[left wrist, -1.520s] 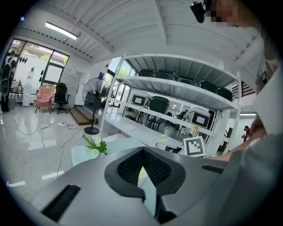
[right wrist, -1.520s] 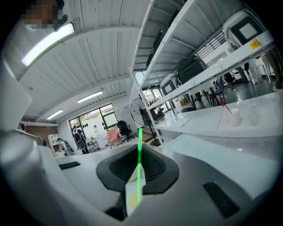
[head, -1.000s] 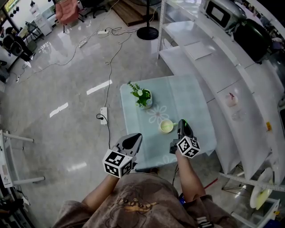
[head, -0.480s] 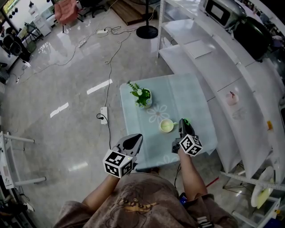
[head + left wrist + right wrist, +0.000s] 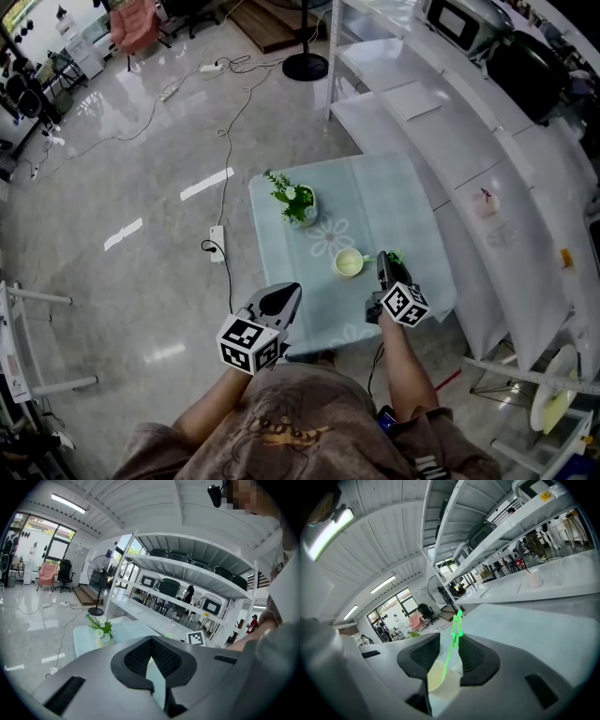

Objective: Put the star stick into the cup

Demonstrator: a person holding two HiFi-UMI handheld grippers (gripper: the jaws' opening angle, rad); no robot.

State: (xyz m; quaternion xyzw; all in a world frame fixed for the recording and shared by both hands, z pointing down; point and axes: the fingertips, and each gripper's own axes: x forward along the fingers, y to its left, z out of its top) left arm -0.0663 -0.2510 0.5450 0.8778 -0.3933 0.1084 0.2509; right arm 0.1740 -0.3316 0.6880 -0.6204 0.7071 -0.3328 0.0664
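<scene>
**newbie_q:** where's the star stick (image 5: 455, 623) sitting relative to the right tongs (image 5: 449, 641)? Trying to work out the pull-away.

**rig_watcher:** Its bottom end is down in the cup (image 5: 349, 264). The shaft leans up over the rim toward the right tongs, star on top. In the head view the cup is just beside the tong tips, on their left. So the stick's long axis runs cup-to-tongs, sideways across the tabletop (image 5: 375, 202) and tilted up. In the right gripper view it passes through the gap between the jaws, with the star about level with the tips.

**newbie_q:** gripped or let go?

**rig_watcher:** Let go, I'd say. The jaws have just been opening and stand spread, with the stick between them. It sits closer to the pad on the right of that view, and I can't tell if it touches.

**newbie_q:** left side any use?

**rig_watcher:** Nah. The left tongs (image 5: 151, 645) hang by the near-left corner of the tabletop, well apart from the cup, tips pressed together on nothing. The right hand is far nearer. My guess is it should back straight out toward the person. Go sideways and a pad could hook the star and lever the stick out.
</scene>
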